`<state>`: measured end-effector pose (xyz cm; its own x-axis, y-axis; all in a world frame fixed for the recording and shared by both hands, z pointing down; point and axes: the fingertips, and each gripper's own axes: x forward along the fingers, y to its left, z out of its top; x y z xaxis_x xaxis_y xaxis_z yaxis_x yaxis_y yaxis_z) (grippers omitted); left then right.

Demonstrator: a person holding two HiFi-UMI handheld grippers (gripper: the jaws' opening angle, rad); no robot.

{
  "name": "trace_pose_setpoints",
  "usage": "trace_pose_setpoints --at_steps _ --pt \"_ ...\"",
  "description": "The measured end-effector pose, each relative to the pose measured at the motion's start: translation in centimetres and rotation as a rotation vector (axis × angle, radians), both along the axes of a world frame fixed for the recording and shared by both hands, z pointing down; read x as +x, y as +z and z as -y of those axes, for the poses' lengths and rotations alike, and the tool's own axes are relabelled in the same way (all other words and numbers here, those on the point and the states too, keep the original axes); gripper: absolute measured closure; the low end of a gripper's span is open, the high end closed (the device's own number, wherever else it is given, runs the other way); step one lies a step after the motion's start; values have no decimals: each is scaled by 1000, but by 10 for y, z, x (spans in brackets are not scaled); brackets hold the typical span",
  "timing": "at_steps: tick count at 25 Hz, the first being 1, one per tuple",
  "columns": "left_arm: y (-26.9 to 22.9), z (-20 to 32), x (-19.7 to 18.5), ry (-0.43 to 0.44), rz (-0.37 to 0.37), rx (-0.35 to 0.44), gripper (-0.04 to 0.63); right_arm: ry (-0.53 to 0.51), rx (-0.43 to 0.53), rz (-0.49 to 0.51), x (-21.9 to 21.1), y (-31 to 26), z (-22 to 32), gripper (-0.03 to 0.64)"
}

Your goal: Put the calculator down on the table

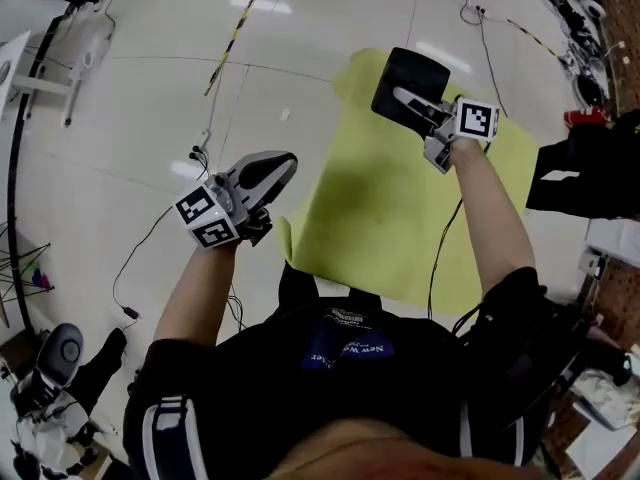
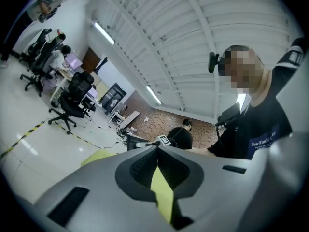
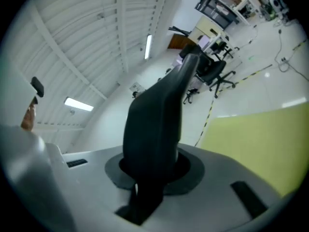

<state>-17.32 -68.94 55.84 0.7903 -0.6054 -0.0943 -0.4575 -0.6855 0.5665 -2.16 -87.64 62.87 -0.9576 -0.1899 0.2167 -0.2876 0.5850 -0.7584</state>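
Observation:
The calculator [image 1: 412,72] is a flat black slab, held over the far corner of the yellow-green table [image 1: 400,218]. My right gripper [image 1: 416,102] is shut on its near edge. In the right gripper view the calculator [image 3: 155,122] rises as a dark shape from between the jaws, with the table [image 3: 260,139] off to the right. My left gripper [image 1: 278,164] hovers just off the table's left edge. Its jaws are shut with nothing between them. In the left gripper view the left gripper [image 2: 157,151] shows its pads meeting, with a strip of yellow-green below them.
Cables [image 1: 150,248] trail over the glossy white floor, and a yellow-black tape line [image 1: 240,28] runs at the back. An office chair [image 1: 55,363] stands at lower left, and dark gear [image 1: 585,173] crowds the right. Several office chairs [image 2: 72,100] stand at desks.

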Motion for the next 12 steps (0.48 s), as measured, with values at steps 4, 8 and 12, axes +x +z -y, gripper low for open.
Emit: trace_pose_setpoints --at_steps 4,8,12 --pt "41 8 -27 7 -27 -39 589 23 -116 -65 -27 67 51 549" --pt "62 3 -48 1 -34 -58 589 43 -162 -212 -30 111 66 549" --pt "67 -4 -53 -12 -66 -73 589 57 -202 -286 -29 126 66 549"
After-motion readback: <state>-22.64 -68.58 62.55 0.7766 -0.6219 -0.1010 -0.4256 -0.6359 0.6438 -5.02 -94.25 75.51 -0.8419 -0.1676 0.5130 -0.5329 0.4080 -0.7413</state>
